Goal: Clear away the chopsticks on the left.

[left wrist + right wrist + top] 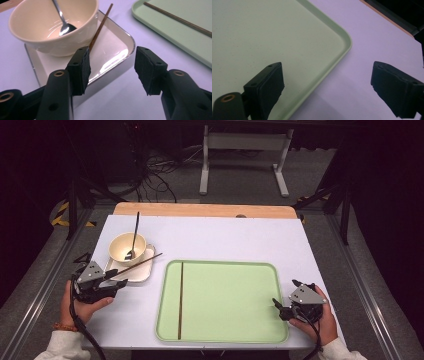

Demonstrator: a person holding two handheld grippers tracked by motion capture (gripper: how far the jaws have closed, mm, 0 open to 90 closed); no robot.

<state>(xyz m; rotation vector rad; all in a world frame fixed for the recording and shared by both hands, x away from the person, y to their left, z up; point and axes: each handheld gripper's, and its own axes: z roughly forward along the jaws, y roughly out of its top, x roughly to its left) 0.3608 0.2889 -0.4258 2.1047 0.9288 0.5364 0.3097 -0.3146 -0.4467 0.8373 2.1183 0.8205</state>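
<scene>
A cream bowl [127, 247] with a metal spoon [134, 237] in it stands on a white square plate [141, 272] at the table's left. One brown chopstick [140, 264] lies slanted across that plate, its tip past the right edge. A second chopstick [180, 300] lies lengthwise on the green tray [225, 300]. My left gripper [122, 279] is open just in front of the plate's near corner [112, 50], with nothing between its pads. At the tray's right edge my right gripper [277, 307] is open, and the tray rim [342, 50] runs beyond its jaws.
The white table top ends in a wooden strip [205, 210] at the far side. Beyond it are a grey floor, cables and a white stand [245, 150]. The table's right part holds bare surface [250, 240] behind the tray.
</scene>
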